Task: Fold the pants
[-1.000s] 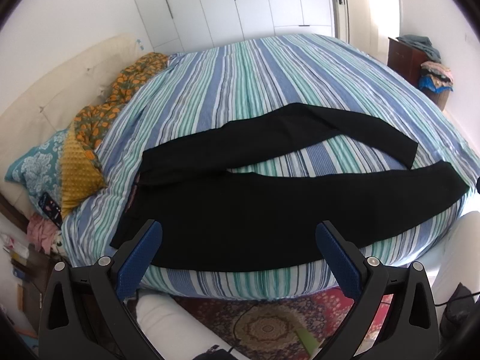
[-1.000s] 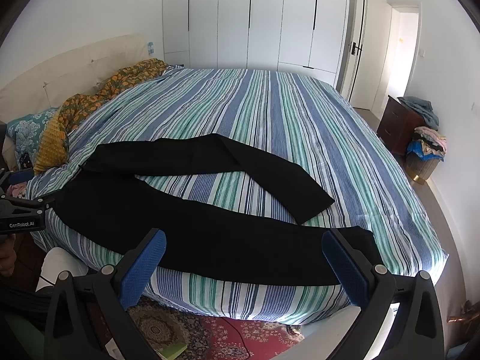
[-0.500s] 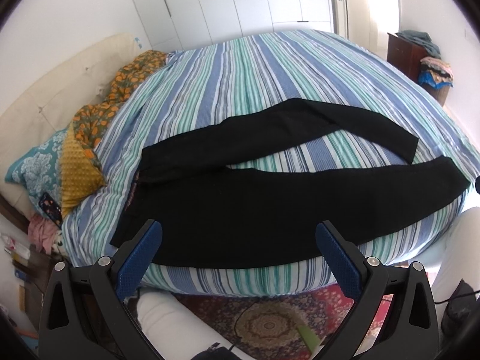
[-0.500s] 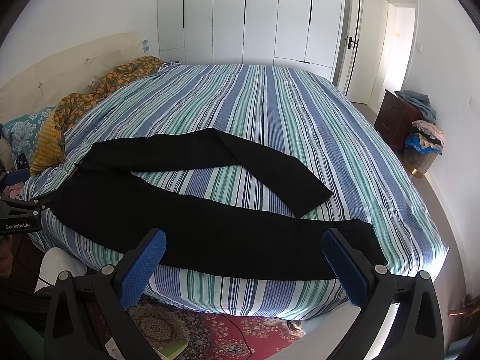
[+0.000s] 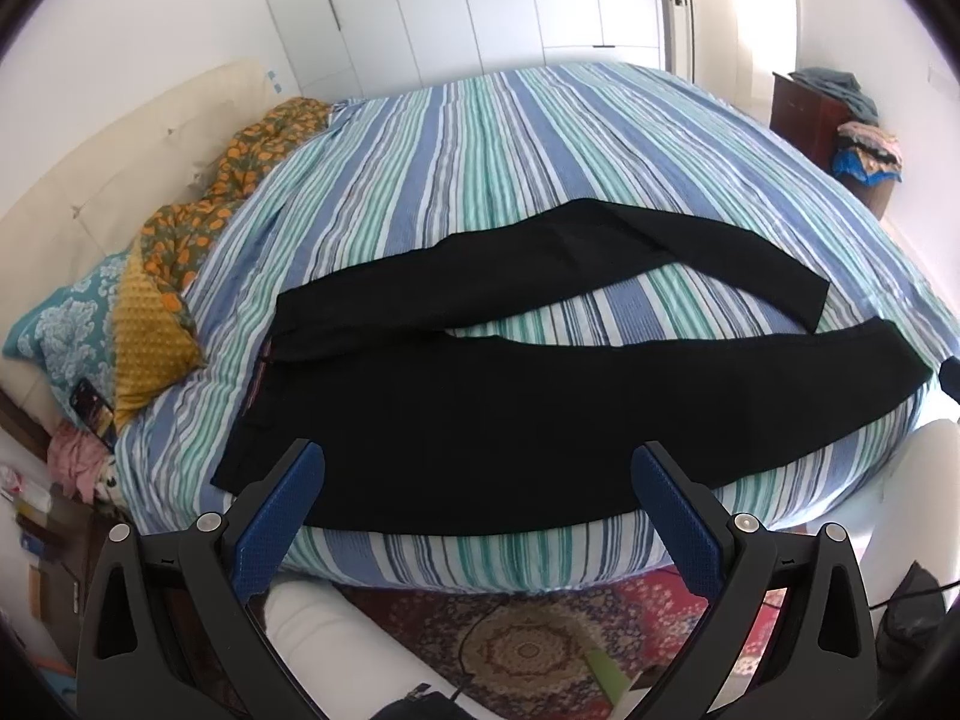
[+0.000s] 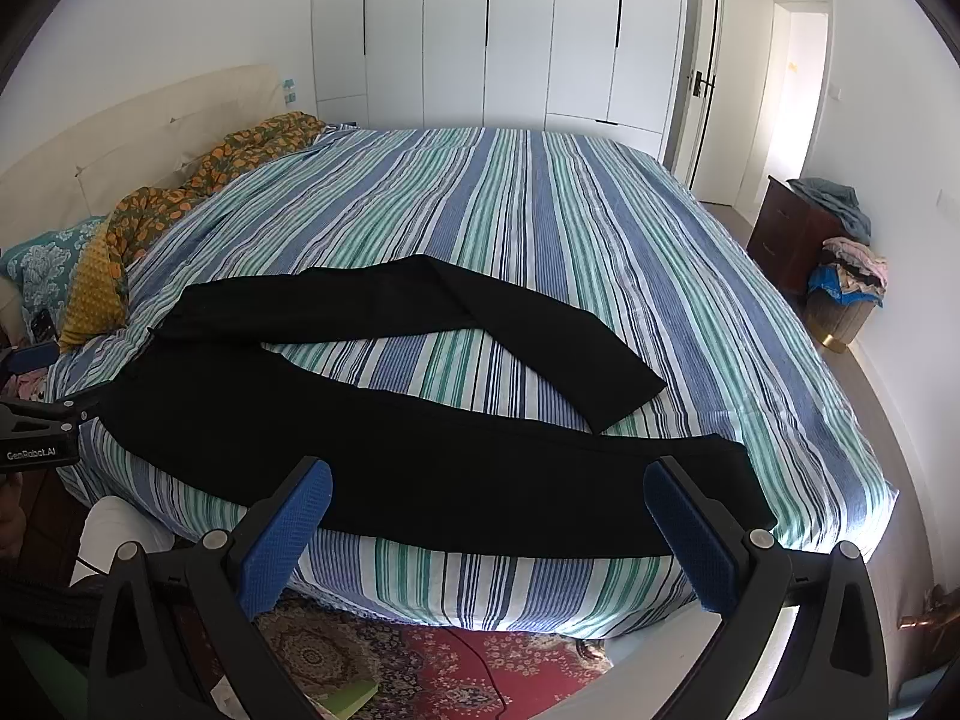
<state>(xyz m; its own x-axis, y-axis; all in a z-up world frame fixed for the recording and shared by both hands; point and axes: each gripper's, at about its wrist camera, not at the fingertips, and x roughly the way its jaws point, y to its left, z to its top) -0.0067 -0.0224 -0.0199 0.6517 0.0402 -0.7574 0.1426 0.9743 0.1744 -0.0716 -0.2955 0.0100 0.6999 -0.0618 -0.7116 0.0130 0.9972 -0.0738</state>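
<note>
Black pants [image 5: 480,414] lie spread flat on the striped bed [image 5: 510,138], waist to the left and legs running right. The near leg follows the bed's front edge; the far leg bends away across the cover. My left gripper [image 5: 480,492] hangs open in front of the near leg's waist half, holding nothing. The right wrist view shows the same pants [image 6: 420,450] on the bed [image 6: 570,210], with my right gripper [image 6: 489,510] open and empty before the near leg's cuff half. The left gripper's body [image 6: 36,426] shows at that view's left edge.
Patterned pillows and an orange floral blanket [image 5: 198,222] lie at the headboard end. A dark wooden cabinet with piled clothes [image 6: 828,240] stands at the right wall. White wardrobes [image 6: 516,30] line the far wall. A red patterned rug [image 5: 528,642] covers the floor below me.
Both views have shifted slightly; the pants sit a little lower and nearer in frame. The pants have not moved, and both grippers stay open.
</note>
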